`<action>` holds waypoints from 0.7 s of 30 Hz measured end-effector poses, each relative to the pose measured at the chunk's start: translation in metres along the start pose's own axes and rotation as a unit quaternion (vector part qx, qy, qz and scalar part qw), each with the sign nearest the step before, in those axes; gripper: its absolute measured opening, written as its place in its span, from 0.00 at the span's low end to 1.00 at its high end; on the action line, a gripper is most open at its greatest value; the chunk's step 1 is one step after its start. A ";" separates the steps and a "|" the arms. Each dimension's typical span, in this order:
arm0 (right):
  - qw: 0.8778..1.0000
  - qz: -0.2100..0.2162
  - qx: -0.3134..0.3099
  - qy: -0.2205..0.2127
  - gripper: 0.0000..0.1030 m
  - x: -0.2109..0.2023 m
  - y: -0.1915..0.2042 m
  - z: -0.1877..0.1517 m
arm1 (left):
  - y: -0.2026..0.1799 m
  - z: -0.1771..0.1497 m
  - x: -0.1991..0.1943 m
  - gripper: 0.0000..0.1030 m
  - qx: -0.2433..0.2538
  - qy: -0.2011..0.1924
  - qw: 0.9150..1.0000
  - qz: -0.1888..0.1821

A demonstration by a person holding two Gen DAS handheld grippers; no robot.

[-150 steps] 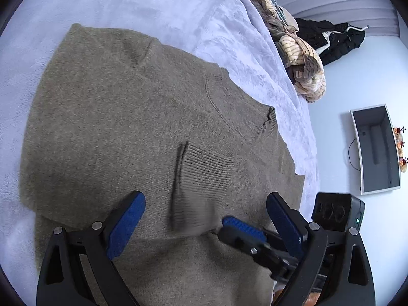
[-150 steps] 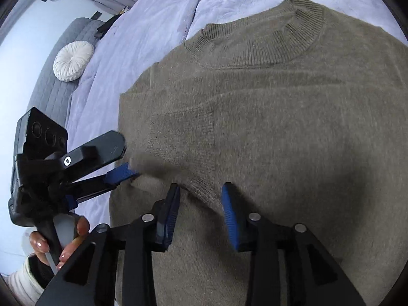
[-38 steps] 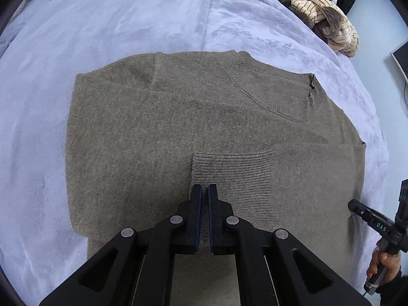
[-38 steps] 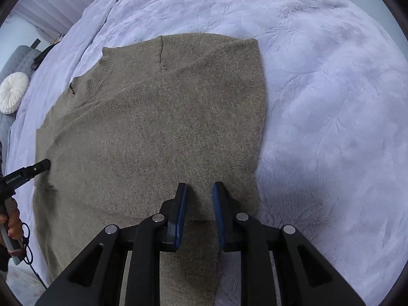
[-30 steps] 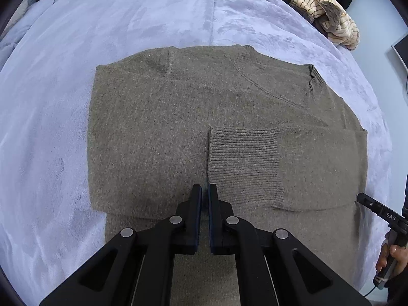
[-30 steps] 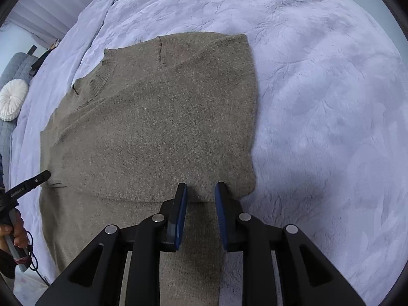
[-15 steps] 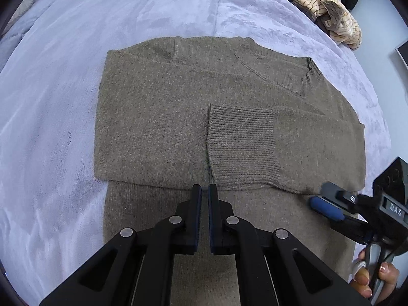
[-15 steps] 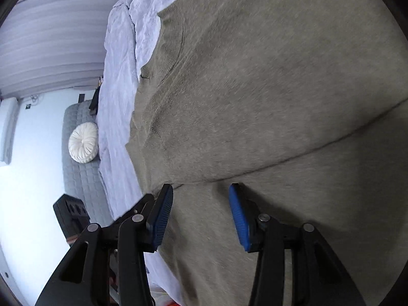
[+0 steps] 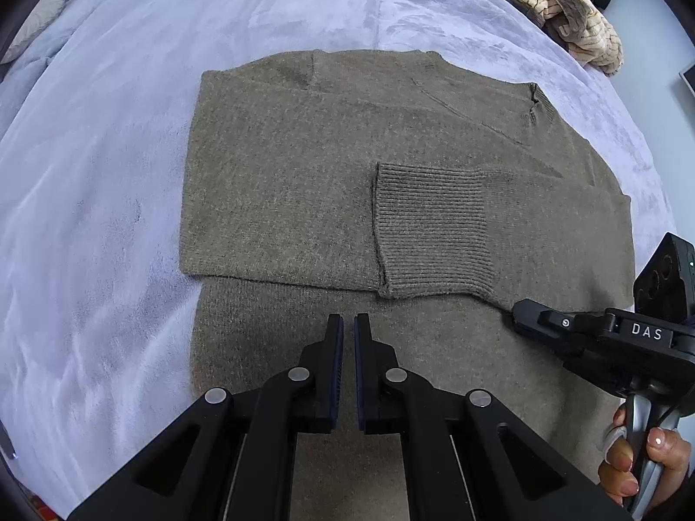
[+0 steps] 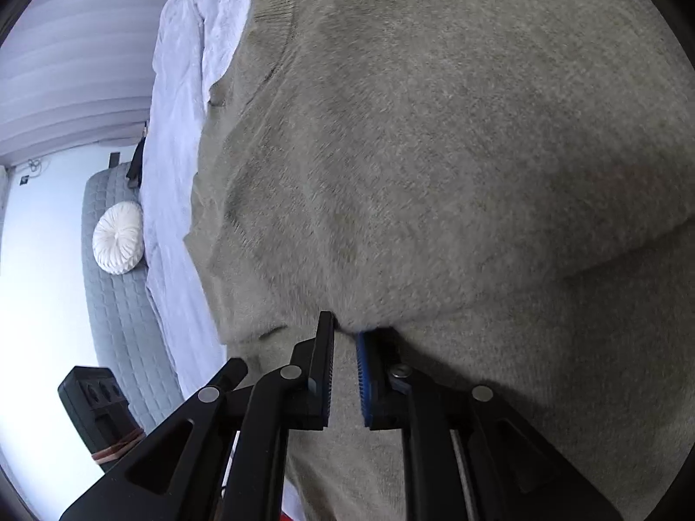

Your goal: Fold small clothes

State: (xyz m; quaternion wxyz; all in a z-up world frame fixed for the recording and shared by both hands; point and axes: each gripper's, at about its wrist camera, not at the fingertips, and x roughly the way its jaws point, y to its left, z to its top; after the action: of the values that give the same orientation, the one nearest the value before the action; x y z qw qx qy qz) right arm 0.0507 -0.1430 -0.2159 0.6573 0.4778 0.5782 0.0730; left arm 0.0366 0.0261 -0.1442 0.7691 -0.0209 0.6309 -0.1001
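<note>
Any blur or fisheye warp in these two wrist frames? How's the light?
Left wrist view: sharp, soft even light, no glare; the sweater and lilac bedspread bow outward, corners vignetted black. Right wrist view: knit is smeared close to the lens, the round cushion stays crisper, and the horizon is tilted sideways.

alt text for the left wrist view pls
An olive-brown sweater lies on a lavender bedspread, one ribbed cuff folded across its front. The shut left hand-held gripper hovers above it; the right hand-held gripper reaches the folded sleeve's edge.
</note>
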 end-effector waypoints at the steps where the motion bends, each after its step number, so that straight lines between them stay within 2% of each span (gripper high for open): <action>1: 1.000 -0.003 -0.011 0.003 0.16 -0.006 0.002 -0.002 | -0.001 0.000 0.000 0.06 0.003 0.000 1.000 0.002; 4: 0.999 -0.017 -0.044 -0.002 0.23 -0.015 0.013 -0.007 | -0.004 -0.002 -0.002 0.06 0.010 -0.001 1.000 0.007; 6: 0.997 -0.031 -0.067 -0.012 0.32 -0.026 0.019 -0.010 | -0.006 -0.002 -0.003 0.06 0.012 -0.001 1.000 0.009; 10: 0.994 -0.057 -0.089 -0.023 0.33 -0.046 0.021 -0.014 | -0.010 -0.002 -0.004 0.06 0.017 0.002 1.000 0.013; 18: 0.992 -0.083 -0.089 -0.032 0.48 -0.072 0.009 -0.022 | -0.019 -0.007 -0.007 0.06 0.025 0.010 1.000 0.016; 19: 0.992 -0.087 -0.090 -0.033 0.50 -0.074 0.009 -0.023 | -0.020 -0.008 -0.007 0.09 0.026 0.011 0.999 0.019; 20: 0.991 -0.091 -0.093 -0.034 0.52 -0.075 0.009 -0.024 | -0.020 -0.008 -0.008 0.41 0.027 0.012 0.999 0.020; 21: 0.990 -0.094 -0.094 -0.035 0.55 -0.080 0.006 -0.025 | -0.021 -0.009 -0.009 0.67 0.026 0.011 0.999 0.023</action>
State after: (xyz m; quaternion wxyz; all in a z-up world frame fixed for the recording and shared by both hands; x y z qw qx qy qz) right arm 0.0066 -0.1779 -0.1531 0.7231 0.3597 0.5878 0.0479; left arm 0.0234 0.0082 -0.1343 0.7642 0.0144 0.6372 -0.0989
